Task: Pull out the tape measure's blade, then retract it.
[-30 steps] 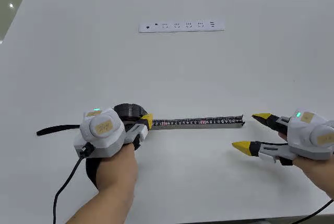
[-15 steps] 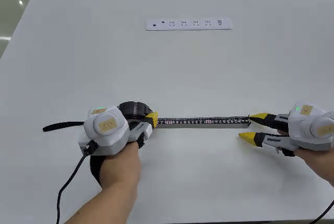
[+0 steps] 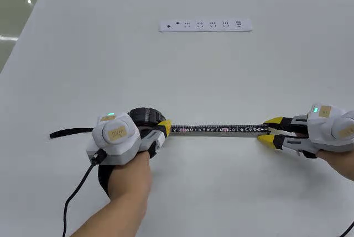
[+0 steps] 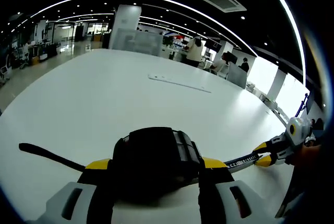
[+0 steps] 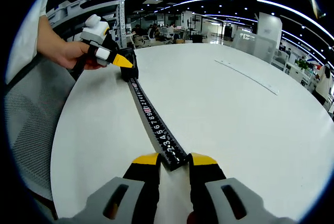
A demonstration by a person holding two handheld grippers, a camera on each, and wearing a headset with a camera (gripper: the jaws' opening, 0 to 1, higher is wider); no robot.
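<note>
- Head view: tape measure point(image 3: 145, 118) sat on white table point(image 3: 182, 77), near-left part, just ahead of the person's left hand.
- Its black body was clamped betw. the jaws of the left gripper point(image 3: 157, 136), one jaw on each side; black strap point(image 3: 69, 133) trailed off to the left.
- The blade point(image 3: 218, 130) was out and flat on the tabletop, numbers up. Long axis ran left-right across the person, free end pointing right.
- The right gripper point(image 3: 264, 130) had jaws narrow, pinched on the blade's end, one yellow tip at each edge (clear in right gripper view).
- Power strip point(image 3: 205, 25) lay well beyond the blade, approx. parallel to it, w/ bare tabletop between.
- Table's left edge ran diagonally at upper left, well apart from the tape measure.
- Open surface lay beyond the blade & on the person's side of it.
- Cable point(image 3: 74, 193) ran from the left gripper toward the person.
</note>
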